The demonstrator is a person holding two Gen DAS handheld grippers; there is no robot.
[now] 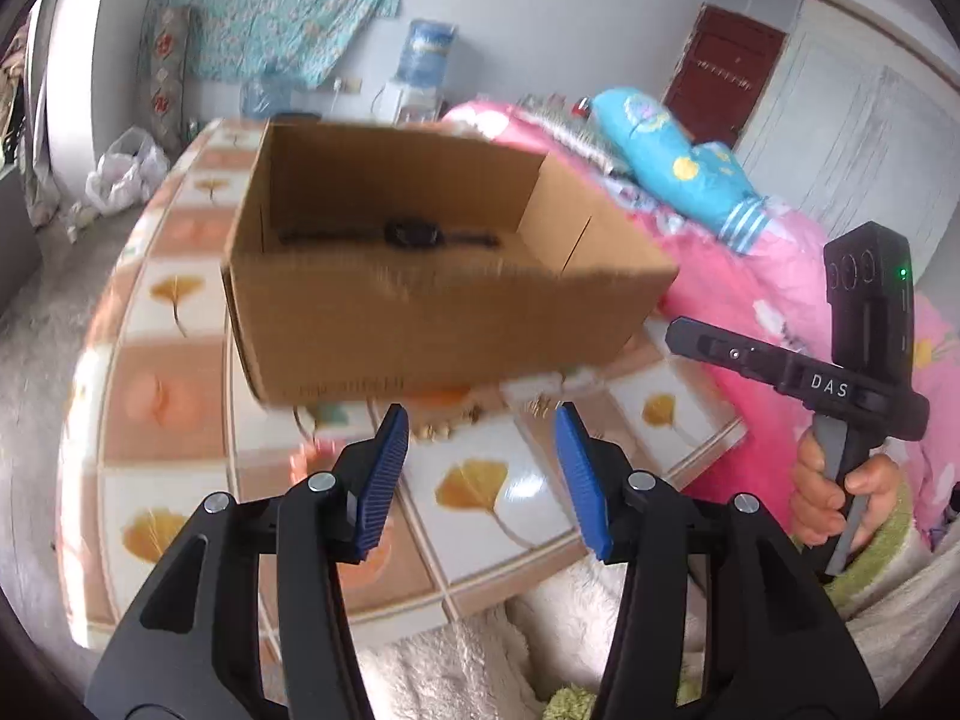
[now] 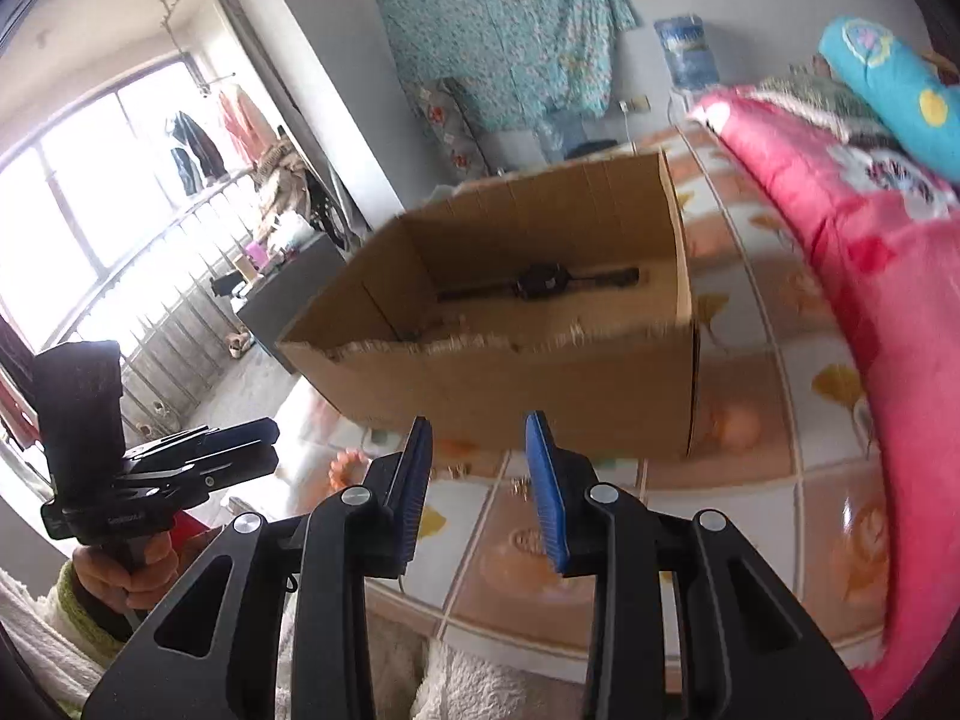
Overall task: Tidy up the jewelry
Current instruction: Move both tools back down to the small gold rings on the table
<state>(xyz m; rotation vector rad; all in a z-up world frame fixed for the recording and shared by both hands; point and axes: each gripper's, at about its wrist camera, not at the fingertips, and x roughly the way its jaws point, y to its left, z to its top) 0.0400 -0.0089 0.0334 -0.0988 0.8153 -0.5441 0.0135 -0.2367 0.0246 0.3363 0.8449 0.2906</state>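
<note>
Both grippers w/ jaws apart, nothing between the pads: left gripper point(image 1: 480, 420) about half open, right gripper point(image 2: 477, 426) a bit narrower. Black watch point(image 1: 414, 235) lies on the floor of the open cardboard box point(image 1: 420, 324) on the tiled table point(image 1: 510, 480). Small jewelry bits point(image 1: 444, 429), blurred, prob. beads, sit just in front of the box. Only the right wrist view shows an orange ring-like piece point(image 2: 348, 465) left of its fingers.
</note>
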